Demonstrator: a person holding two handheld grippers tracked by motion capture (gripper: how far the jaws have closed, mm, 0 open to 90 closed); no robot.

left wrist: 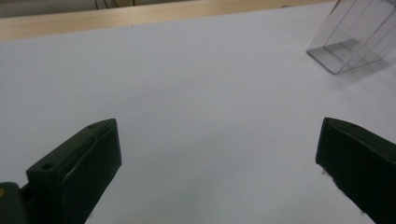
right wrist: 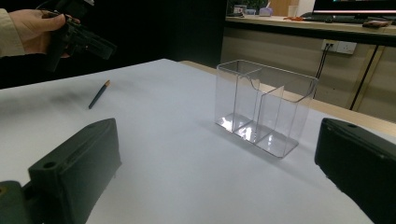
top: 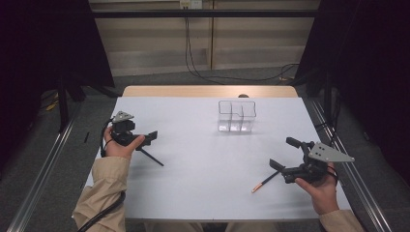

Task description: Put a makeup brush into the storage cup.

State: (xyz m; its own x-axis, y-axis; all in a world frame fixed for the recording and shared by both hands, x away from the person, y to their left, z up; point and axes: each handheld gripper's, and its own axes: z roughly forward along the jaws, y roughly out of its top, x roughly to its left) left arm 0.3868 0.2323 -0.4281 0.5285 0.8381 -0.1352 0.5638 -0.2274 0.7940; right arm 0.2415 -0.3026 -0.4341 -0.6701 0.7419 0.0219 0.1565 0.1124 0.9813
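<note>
Black and thin, a pencil with a coppery end (top: pixel 264 182) lies on the white table (top: pixel 203 159), just in front of the right gripper (top: pixel 283 157), slanting toward it. Another dark pencil (top: pixel 151 157) lies just beside the left gripper (top: pixel 153 135). Both grippers have their jaws wide apart and hold nothing. The clear plastic box with compartments (top: pixel 236 116) stands farther back.
</note>
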